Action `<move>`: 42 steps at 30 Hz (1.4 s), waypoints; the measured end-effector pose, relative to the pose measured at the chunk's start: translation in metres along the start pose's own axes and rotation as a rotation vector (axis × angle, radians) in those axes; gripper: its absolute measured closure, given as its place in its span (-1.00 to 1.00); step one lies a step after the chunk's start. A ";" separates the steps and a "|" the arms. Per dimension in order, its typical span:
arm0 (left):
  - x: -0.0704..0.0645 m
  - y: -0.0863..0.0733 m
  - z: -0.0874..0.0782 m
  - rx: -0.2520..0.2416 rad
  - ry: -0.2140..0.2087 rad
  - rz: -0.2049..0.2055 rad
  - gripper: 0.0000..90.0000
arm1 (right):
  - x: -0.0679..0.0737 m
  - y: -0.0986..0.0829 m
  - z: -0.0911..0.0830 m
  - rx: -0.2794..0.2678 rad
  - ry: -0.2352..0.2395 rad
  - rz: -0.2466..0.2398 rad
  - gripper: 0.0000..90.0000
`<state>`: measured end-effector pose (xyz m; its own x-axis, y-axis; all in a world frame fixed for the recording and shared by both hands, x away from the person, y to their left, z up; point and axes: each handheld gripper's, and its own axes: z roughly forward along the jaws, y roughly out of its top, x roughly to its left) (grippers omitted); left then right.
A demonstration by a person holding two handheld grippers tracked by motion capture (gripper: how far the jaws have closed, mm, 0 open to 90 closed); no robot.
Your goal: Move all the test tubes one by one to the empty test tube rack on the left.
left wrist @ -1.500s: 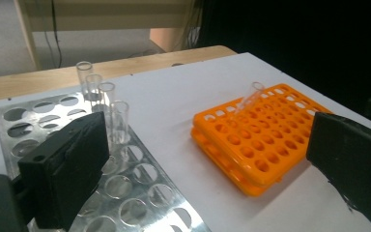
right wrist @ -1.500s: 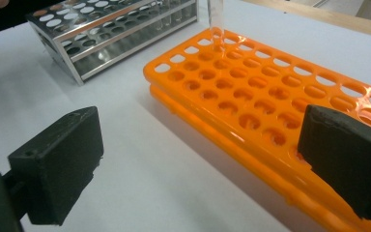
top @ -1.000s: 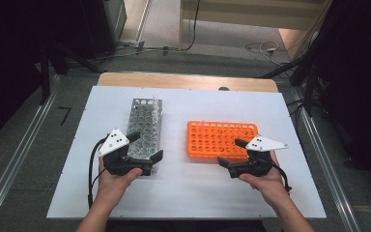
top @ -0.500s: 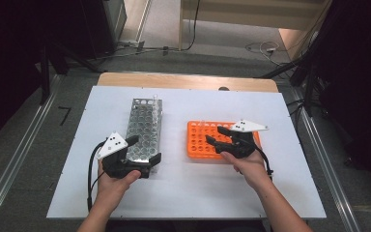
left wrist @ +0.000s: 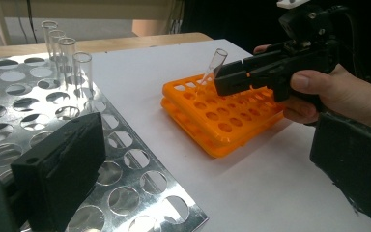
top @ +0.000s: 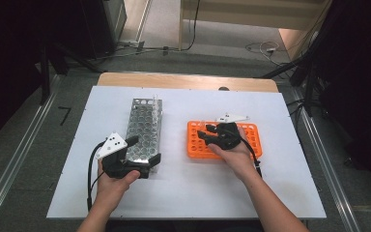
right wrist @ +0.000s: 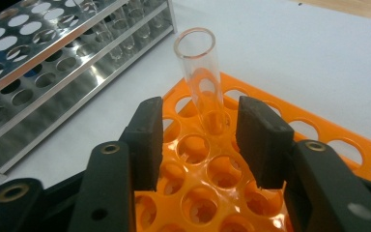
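A clear glass test tube (right wrist: 200,72) stands tilted in a hole near the far left corner of the orange rack (right wrist: 328,130). My right gripper (right wrist: 205,125) is open, one jaw on each side of the tube's lower part, with a gap on both sides. The left gripper view shows the same tube (left wrist: 213,65) at the right gripper's tips (left wrist: 229,77). In the high view my right gripper (top: 205,134) hovers over the orange rack (top: 251,145). My left gripper (top: 142,151) is open at the near end of the metal rack (top: 145,125), holding nothing.
Several empty glass tubes (left wrist: 65,53) stand at the far end of the metal rack (left wrist: 125,159). Both racks rest on a white board (top: 188,193) atop a wooden table (top: 183,81). Cables lie on the floor beyond.
My right gripper has moved from the near right corner of the orange rack forward and left to the tube at its far left. The left gripper has stayed put.
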<state>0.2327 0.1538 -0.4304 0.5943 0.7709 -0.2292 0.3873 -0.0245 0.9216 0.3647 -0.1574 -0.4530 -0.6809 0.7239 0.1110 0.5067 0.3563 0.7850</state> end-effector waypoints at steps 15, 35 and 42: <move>-0.004 -0.001 0.004 0.010 -0.012 0.010 -1.00 | 0.005 0.008 0.020 0.060 -0.063 -0.034 0.42; -0.011 -0.001 0.011 0.034 -0.043 0.028 -1.00 | 0.004 0.010 0.001 -0.062 -0.083 -0.024 0.64; -0.016 0.001 0.015 0.030 -0.061 0.031 -1.00 | 0.007 0.006 -0.021 -0.088 -0.044 -0.044 0.64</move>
<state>0.2339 0.1320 -0.4304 0.6475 0.7295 -0.2202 0.3882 -0.0671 0.9191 0.3519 -0.1624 -0.4343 -0.6767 0.7345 0.0497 0.4270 0.3366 0.8393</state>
